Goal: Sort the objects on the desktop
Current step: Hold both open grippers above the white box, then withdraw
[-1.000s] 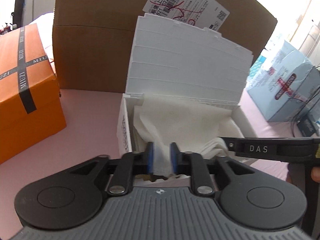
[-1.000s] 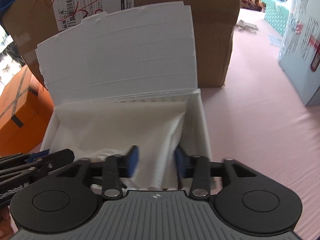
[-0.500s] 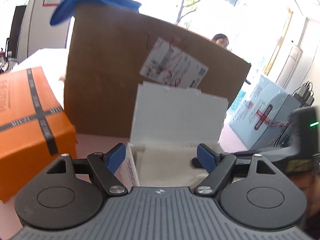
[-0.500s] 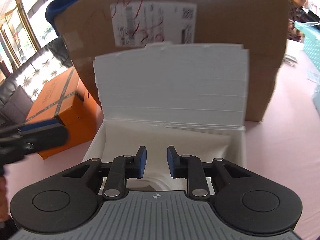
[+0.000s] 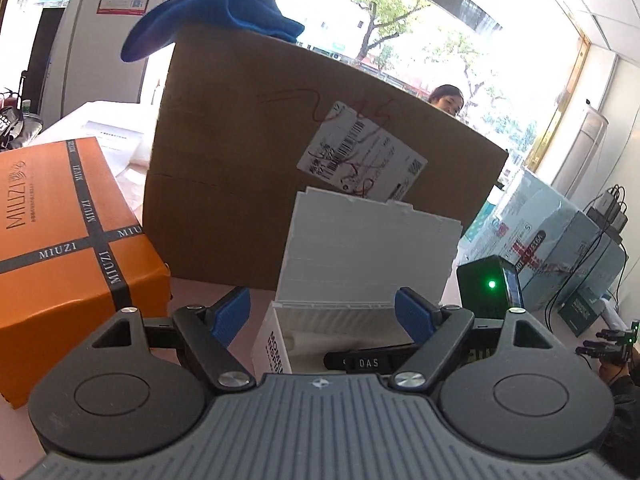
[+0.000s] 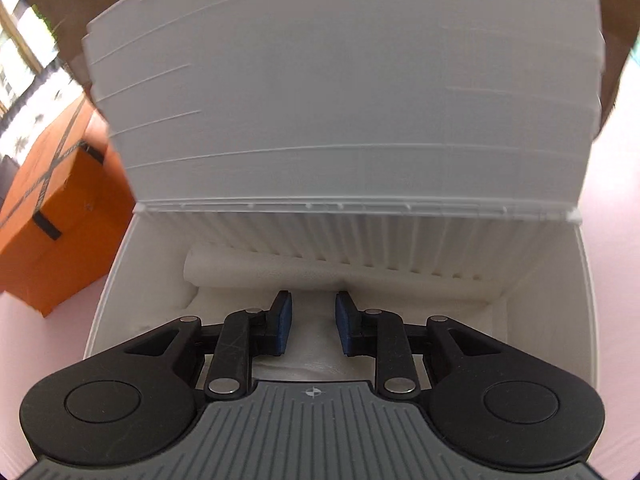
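Observation:
A white box (image 6: 582,280) stands open on the pink table, its ribbed lid (image 6: 340,100) upright against a brown carton. White wrapping paper (image 6: 240,268) lies inside it. My right gripper (image 6: 313,328) is lowered into the box, its blue pads close together on a fold of that paper. My left gripper (image 5: 322,312) hovers above the near left corner of the white box (image 5: 272,344), wide open and holding nothing. Beyond its pads the lid (image 5: 368,248) stands upright. Inside the box, a black bar marked DAS (image 5: 368,362) on the right tool shows.
An orange MIUZI box (image 5: 60,240) sits close on the left. The brown carton (image 5: 260,160) carries a blue cloth (image 5: 216,16). A person (image 5: 448,98) is behind the carton. Pale blue boxes (image 5: 552,240) and cables crowd the right. Bare pink table (image 6: 612,240) lies right of the box.
My left gripper let go of the paper, opened wide and rose back. My right gripper narrowed onto the paper and pushed down into the box, where the paper now lies flat.

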{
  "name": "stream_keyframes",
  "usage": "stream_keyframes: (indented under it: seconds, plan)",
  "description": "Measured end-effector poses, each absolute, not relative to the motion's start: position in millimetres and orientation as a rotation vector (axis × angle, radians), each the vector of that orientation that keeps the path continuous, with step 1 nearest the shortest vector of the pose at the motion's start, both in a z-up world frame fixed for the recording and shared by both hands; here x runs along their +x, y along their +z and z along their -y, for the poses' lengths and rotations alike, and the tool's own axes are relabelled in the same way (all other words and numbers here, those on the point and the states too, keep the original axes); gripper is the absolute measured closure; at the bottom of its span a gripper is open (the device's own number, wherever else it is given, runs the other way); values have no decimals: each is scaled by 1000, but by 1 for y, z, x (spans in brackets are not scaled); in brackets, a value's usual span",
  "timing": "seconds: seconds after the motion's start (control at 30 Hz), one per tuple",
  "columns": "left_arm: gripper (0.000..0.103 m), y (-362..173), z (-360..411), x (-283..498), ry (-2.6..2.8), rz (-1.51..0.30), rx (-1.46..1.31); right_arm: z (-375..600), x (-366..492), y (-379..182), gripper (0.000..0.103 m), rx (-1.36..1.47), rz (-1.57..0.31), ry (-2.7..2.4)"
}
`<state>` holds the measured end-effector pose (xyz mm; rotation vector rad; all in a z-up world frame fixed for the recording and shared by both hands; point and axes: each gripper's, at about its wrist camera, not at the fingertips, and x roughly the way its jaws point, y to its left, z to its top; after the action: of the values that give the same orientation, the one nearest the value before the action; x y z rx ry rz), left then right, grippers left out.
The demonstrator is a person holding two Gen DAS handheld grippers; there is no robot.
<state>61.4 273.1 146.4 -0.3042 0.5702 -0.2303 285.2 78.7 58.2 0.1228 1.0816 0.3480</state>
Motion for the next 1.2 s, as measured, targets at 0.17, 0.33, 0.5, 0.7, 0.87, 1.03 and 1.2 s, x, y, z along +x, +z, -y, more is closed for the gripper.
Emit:
stream_keyframes:
  seconds: [0.17, 0.33, 0.5, 0.7, 0.87, 1.03, 1.2]
  plan:
    - [25, 140, -264, 67, -255, -601, -298, -64, 272, 89, 70, 139, -1021, 368]
    - [25, 134, -258, 71, -252, -620, -289, -48, 259, 119, 80, 62, -1026, 356]
    - [25, 132, -253, 72, -247, -625, -268, -27, 255, 128, 86, 61, -1099, 352]
    - [25, 136, -256, 68, -196, -604, -272, -30, 252, 107, 85, -40, -1178, 318]
    - [24, 139, -265, 67, -199, -595, -322, -38, 250, 107, 78, -60, -1198, 326]
    - [22, 137, -267, 71, -165, -595, -322, -50, 239, 126, 70, 32, -1049, 462]
    - [22, 132, -272, 76, -137, -606, -338, -80, 248, 118, 70, 51, -1066, 556]
